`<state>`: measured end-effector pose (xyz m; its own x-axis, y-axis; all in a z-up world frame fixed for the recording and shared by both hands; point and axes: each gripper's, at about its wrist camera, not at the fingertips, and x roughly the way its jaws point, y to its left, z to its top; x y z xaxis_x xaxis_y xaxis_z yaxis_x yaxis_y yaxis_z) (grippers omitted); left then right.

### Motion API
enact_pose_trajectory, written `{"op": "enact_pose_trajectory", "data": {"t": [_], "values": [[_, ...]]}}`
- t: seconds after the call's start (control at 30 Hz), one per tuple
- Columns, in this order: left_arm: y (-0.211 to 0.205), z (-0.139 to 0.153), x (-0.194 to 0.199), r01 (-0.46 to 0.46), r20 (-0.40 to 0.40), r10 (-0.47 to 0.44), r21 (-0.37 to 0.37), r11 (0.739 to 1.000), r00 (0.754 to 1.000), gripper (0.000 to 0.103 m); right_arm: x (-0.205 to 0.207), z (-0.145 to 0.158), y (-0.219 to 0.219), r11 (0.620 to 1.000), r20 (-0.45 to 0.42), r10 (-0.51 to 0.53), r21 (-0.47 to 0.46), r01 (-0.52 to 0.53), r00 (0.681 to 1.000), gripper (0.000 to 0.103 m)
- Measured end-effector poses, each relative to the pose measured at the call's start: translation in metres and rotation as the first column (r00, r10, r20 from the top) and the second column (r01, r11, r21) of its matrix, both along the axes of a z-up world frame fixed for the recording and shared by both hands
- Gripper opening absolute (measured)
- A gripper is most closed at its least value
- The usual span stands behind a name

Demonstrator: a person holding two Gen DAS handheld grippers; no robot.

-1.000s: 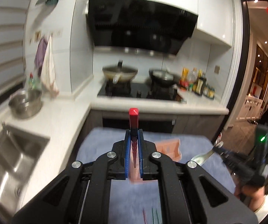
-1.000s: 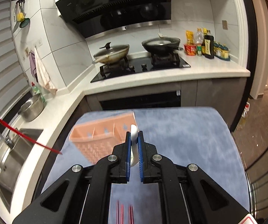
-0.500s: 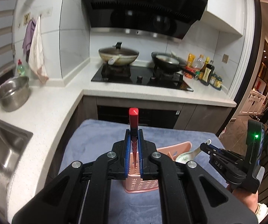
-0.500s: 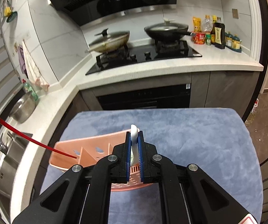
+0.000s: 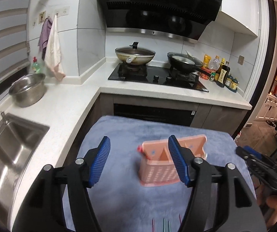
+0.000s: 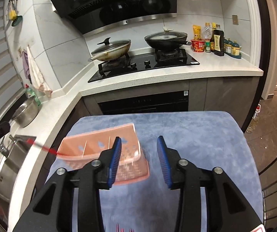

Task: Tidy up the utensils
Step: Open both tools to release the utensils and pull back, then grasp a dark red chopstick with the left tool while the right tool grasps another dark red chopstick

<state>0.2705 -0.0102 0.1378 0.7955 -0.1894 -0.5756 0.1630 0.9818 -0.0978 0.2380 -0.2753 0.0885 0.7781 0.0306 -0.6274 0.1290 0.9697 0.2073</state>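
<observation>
— How do the grippers stand?
— The left gripper (image 5: pixel 139 161) has just been opening; its jaws are apart with nothing gripped. The right gripper (image 6: pixel 139 160) has likewise just spread, empty.
— And the utensils?
— A red chopstick (image 6: pixel 47 150), blurred, leans over the left rim of the pink basket (image 6: pixel 92 145), which stands on the blue cloth (image 6: pixel 196 135).

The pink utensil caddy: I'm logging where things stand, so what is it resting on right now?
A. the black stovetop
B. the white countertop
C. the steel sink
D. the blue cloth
D: in both wrist views the pink utensil caddy stands on the blue cloth, clear of the counter and sink.
</observation>
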Motion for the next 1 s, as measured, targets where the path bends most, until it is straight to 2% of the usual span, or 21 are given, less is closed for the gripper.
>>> {"op": "enact_pose_trajectory", "data": {"t": [0.07,0.17,0.4,0.5,0.63,0.73,0.9,1.0], "values": [[0.007,-0.007,-0.019,-0.004,-0.013,0.004,0.011,1.0,1.0,0.061,-0.03,-0.004,0.001,1.0,-0.013,0.001,-0.013,-0.001,1.0,0.05],[0.02,-0.027,-0.052,-0.007,-0.048,0.007,0.009,1.0,0.999,0.067,-0.08,-0.02,0.004,1.0,-0.047,0.001,-0.029,-0.002,0.999,0.05],[0.03,-0.103,-0.121,0.042,-0.204,-0.03,0.056,0.998,0.979,0.067,-0.176,-0.08,0.026,0.996,-0.172,-0.013,-0.086,-0.002,0.985,0.05],[0.032,-0.129,-0.146,0.05,-0.25,-0.036,0.052,0.997,0.968,0.067,-0.2,-0.102,0.031,0.998,-0.223,-0.008,-0.063,-0.006,0.975,0.05],[0.032,-0.159,-0.173,0.057,-0.323,-0.044,0.031,0.998,0.946,0.067,-0.223,-0.13,0.042,0.999,-0.281,-0.002,-0.052,-0.013,0.96,0.049],[0.029,-0.175,-0.19,0.055,-0.354,-0.038,0.037,0.998,0.935,0.067,-0.236,-0.149,0.054,0.999,-0.317,0.03,-0.008,-0.034,0.948,0.046],[0.028,-0.192,-0.205,0.053,-0.403,-0.046,0.006,0.999,0.914,0.066,-0.245,-0.16,0.073,0.997,-0.33,0.071,-0.016,-0.081,0.941,0.035],[0.028,-0.196,-0.208,0.064,-0.405,-0.056,0.007,0.998,0.913,0.065,-0.245,-0.162,0.076,0.996,-0.332,0.077,-0.024,-0.09,0.94,0.03]]}}
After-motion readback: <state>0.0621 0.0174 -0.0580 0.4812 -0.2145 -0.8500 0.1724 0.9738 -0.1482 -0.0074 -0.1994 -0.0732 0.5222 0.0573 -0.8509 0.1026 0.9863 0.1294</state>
